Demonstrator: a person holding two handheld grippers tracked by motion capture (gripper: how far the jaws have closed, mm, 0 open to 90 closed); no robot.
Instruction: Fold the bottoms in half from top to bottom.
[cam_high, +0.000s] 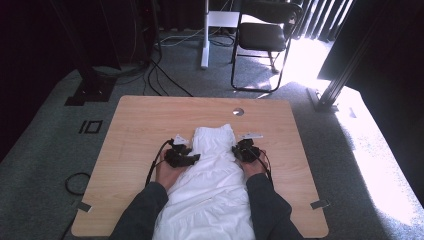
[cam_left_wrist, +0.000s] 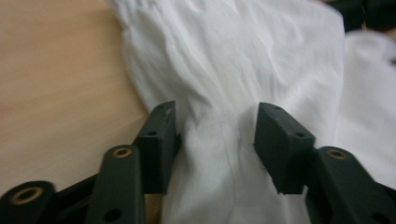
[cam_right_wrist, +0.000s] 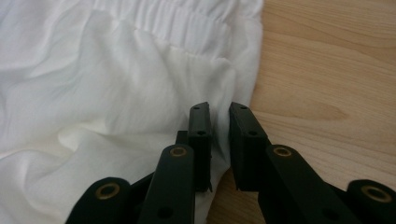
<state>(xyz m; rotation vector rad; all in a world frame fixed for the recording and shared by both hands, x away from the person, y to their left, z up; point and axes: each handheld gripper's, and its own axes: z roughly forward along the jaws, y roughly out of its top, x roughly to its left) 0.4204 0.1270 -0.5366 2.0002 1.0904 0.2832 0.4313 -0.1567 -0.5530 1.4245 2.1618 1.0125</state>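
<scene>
Handling: a white, crinkled cotton garment with a gathered elastic band (cam_high: 212, 170) lies lengthwise down the middle of the light wooden worktop (cam_high: 135, 125), its far end in the centre of the high view and its near end running off the lower edge between the person's dark sleeves.
Left claw: the left claw (cam_high: 192, 158) sits at the garment's left edge, centre-left of the high view; in the left gripper view its jaws stand apart with a bunched ridge of the white cloth (cam_left_wrist: 219, 135) between them, the pads not pressing on it.
Right claw: the right claw (cam_high: 236, 151) is at the garment's right edge; in the right gripper view (cam_right_wrist: 219, 140) its jaws are nearly together over the hem beside the bare wood, and the thin fabric looks pinched between them.
Step in hand: judged from this, taking hold of both side edges below the elastic band (cam_right_wrist: 187, 21), with the right side gripped and the left not yet secured.
Next move calls for: bringing the left jaws together on the ridge of cloth, catching all layers, before any lift or fold.
Care: thin fabric may slip out of a shallow bite, so the grip should sit well in from the edge.
Surroundings: a black chair (cam_high: 265, 35) stands on the grey carpet beyond the worktop, upper centre of the high view.
</scene>
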